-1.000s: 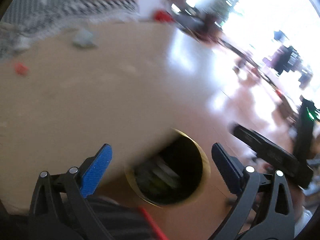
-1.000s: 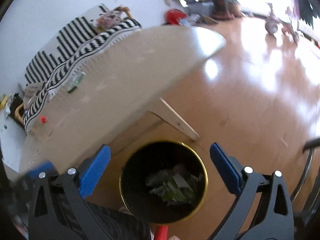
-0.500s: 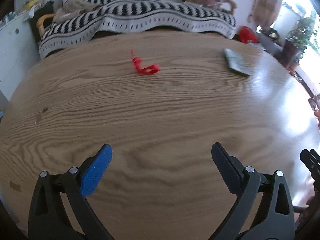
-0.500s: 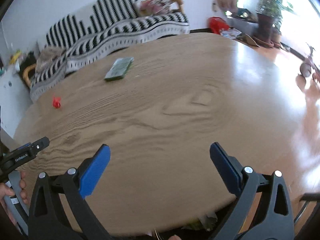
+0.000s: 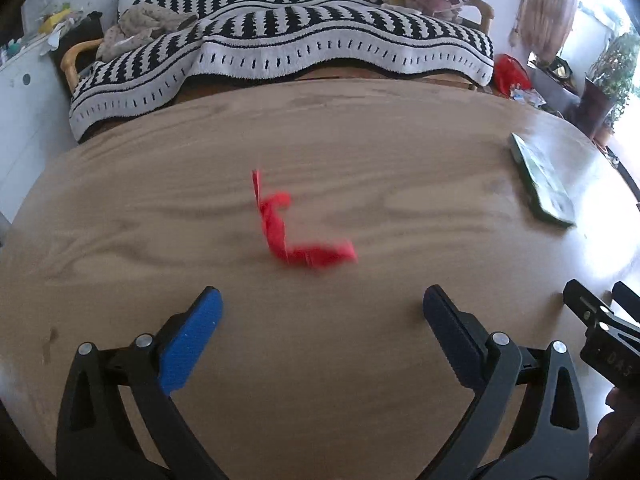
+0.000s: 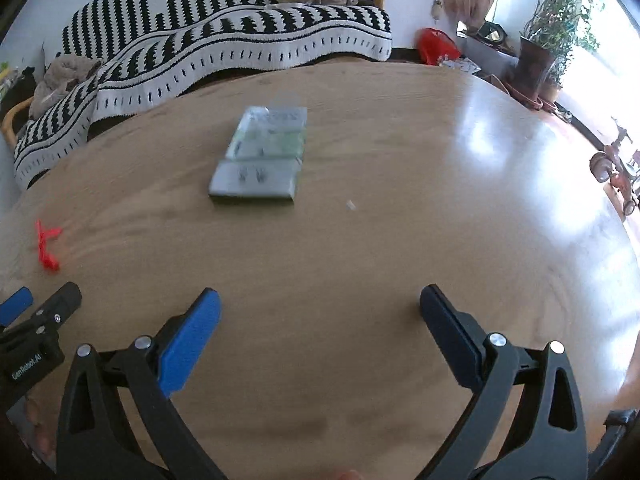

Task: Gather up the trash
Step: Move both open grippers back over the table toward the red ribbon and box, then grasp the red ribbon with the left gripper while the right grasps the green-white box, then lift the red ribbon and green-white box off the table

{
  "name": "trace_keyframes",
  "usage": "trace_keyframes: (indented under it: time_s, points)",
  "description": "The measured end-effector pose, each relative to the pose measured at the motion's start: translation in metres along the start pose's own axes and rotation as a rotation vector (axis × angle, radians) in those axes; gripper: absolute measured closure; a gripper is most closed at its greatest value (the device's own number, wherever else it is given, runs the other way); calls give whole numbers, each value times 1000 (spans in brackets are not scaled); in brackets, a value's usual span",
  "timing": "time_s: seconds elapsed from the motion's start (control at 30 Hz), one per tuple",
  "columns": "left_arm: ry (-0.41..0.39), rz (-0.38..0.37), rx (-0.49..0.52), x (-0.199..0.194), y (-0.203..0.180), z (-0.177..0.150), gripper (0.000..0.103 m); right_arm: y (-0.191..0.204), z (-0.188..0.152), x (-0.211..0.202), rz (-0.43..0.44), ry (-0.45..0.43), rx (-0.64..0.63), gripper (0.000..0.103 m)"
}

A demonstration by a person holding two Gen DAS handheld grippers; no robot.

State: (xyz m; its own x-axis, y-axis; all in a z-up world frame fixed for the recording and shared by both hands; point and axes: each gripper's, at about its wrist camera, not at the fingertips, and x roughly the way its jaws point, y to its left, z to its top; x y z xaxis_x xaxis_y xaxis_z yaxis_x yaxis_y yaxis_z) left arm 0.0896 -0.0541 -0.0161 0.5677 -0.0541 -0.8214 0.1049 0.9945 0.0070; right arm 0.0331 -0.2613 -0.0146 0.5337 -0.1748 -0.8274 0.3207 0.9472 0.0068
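Observation:
A twisted red wrapper strip [image 5: 298, 236] lies on the round wooden table [image 5: 160, 184], just beyond my left gripper [image 5: 322, 308], which is open and empty. A flat green and silver packet [image 6: 264, 160] lies farther out, centred ahead of my right gripper [image 6: 320, 308], also open and empty. The same packet [image 5: 542, 182] shows at the right in the left wrist view, and the red strip [image 6: 47, 242] at the far left in the right wrist view. A tiny white scrap [image 6: 351, 205] lies right of the packet.
A sofa with a black and white striped blanket [image 5: 320, 40] runs behind the table. Potted plants [image 6: 540, 56] and a red bag [image 6: 436, 44] stand at the back right. A child's tricycle [image 6: 616, 172] is on the floor to the right.
Both grippers have swung up from the black, gold-rimmed bin on the floor to the tabletop and moved closer to the red strip and the packet. Both stay open.

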Motion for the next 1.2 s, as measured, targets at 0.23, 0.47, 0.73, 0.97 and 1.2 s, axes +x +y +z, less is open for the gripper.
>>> trace_keyframes:
  time_s: [0.23, 0.47, 0.73, 0.97, 1.2]
  points:
    - [1, -6, 11, 16, 8, 23, 6, 21, 42, 32, 22, 4, -25, 5]
    - [2, -21, 31, 20, 10, 28, 6, 25, 57, 44, 35, 4, -36, 5]
    - [2, -49, 70, 20, 12, 29, 7, 25, 65, 50, 36, 4, -40, 5]
    - [-55, -60, 90, 11, 16, 28, 72, 28, 65, 41, 92, -42, -67, 47]
    - [-59, -36, 89, 2, 15, 33, 95, 11, 59, 27, 166, -95, 48, 47]
